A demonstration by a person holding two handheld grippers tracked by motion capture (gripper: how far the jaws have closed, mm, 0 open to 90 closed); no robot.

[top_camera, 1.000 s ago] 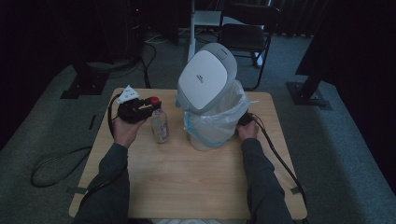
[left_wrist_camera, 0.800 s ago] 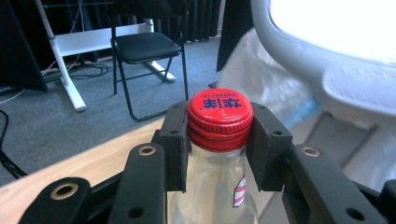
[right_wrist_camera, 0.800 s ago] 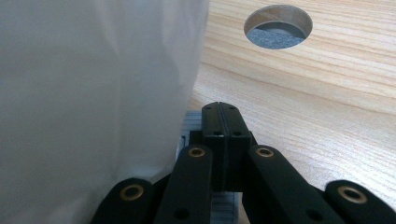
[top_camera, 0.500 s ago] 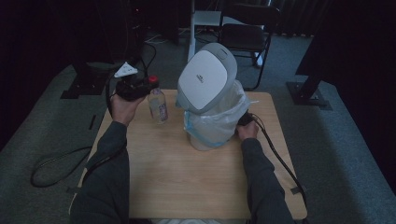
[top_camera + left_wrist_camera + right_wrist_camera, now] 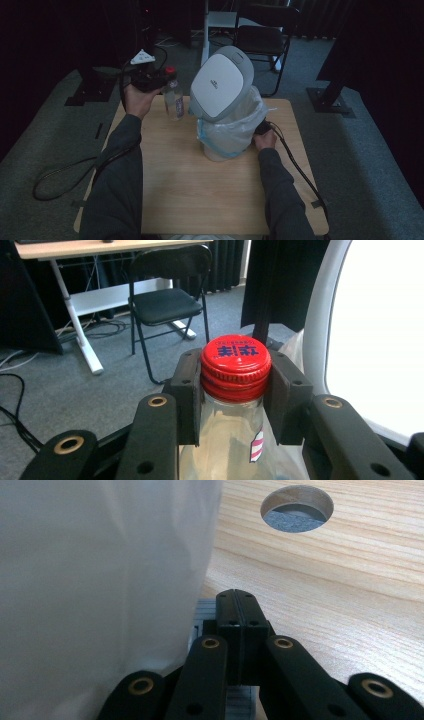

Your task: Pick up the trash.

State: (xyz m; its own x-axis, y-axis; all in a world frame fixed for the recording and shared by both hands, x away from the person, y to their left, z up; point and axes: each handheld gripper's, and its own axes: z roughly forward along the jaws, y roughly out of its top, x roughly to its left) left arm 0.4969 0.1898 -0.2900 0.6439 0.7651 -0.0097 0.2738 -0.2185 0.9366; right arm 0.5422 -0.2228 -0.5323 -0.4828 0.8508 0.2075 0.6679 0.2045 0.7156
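A dim room with grey carpet, a black chair (image 5: 264,37) and a white desk behind surrounds a light wooden table (image 5: 210,195). On the table stands a small bin (image 5: 227,135) lined with a clear bag, its grey-and-white lid (image 5: 220,85) tipped up and open. The left gripper (image 5: 150,80) is raised above the table's far left corner, to the left of the bin, and its jaws are clamped on the neck of a clear bottle (image 5: 173,97) just under the red cap (image 5: 235,357); the bottle hangs upright off the table, near the lid. The right gripper (image 5: 262,129) sits low at the bin's right side, jaws pressed fully together with nothing between them, its tips (image 5: 239,625) just beside the bag, above the bin's base. A round hole (image 5: 297,507) is cut in the tabletop beyond them.
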